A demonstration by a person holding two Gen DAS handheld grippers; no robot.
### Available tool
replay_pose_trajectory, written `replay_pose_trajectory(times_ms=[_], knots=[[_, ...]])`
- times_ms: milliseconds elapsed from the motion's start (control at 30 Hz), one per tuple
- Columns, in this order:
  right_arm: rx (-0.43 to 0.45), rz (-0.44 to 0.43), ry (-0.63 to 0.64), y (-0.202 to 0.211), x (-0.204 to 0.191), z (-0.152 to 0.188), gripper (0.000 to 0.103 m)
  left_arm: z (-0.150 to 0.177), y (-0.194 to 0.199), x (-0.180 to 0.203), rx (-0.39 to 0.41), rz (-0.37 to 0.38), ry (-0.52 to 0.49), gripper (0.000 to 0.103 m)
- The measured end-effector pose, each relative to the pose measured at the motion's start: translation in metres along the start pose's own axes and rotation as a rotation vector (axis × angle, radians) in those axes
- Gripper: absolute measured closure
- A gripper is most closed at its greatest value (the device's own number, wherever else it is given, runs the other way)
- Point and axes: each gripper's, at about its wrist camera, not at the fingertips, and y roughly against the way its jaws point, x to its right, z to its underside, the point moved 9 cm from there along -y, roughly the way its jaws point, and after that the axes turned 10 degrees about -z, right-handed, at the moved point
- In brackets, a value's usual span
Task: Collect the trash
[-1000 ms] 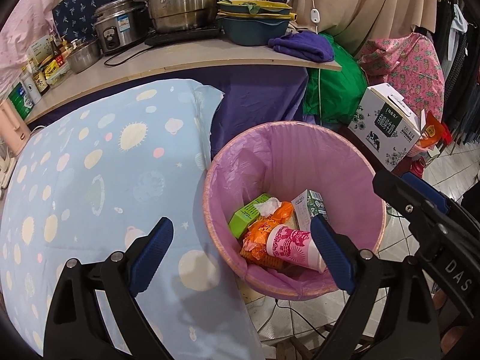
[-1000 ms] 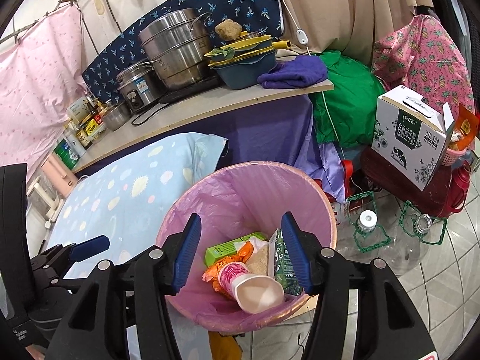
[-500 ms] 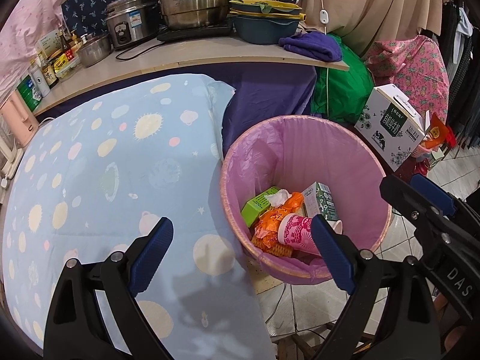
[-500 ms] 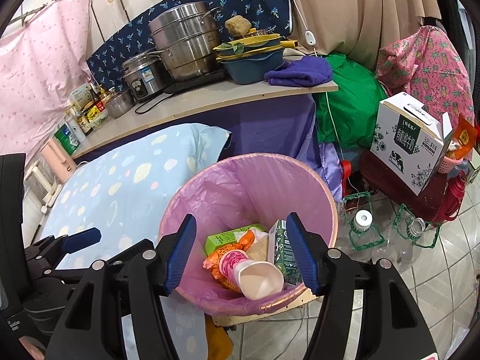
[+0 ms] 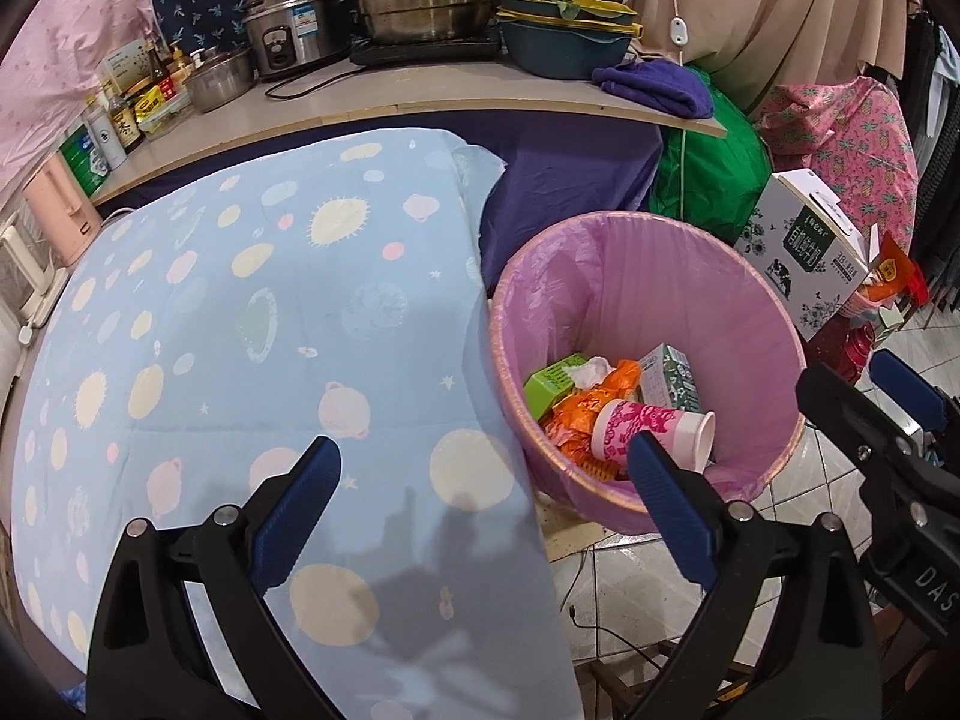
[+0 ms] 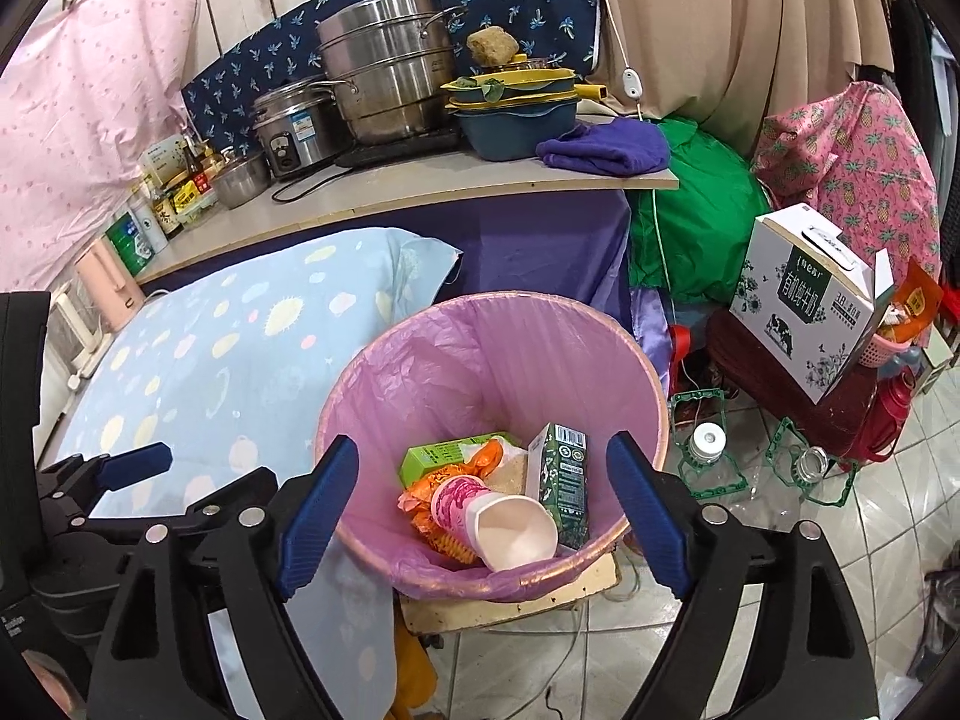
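A blue spotted sheet [image 5: 240, 330] covers the table beside the pink-lined bin [image 6: 420, 372]; inside the bin lie a green carton [image 6: 564, 480], an orange wrapper [image 5: 576, 414] and a paper cup [image 6: 498, 519]; both the left gripper [image 5: 483, 471] and right gripper [image 6: 483, 471] gape wide, holding nothing.

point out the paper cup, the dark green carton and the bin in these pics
paper cup [image 6: 480, 510], right wrist view, on its pink patterned side wall
dark green carton [image 6: 561, 480], right wrist view, on its printed front face
bin [image 5: 654, 294], left wrist view, on the bare pink liner of its far inner wall
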Motion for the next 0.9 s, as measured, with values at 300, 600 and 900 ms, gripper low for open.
replay_pose_trajectory(times_ms=[300,600,900], knots=[[-0.057,0.000,0.049,-0.002,-0.014,0.017,0.019,0.017,0.005,-0.017,-0.015,-0.020,0.026,0.009],[-0.073,0.011,0.056,0.001,-0.021,0.031,0.007,0.038,0.007,-0.033,-0.037,-0.044,0.048,0.008],[-0.087,0.021,0.064,0.004,-0.027,0.041,0.007,0.047,0.013,-0.041,-0.028,-0.060,0.060,0.008]])
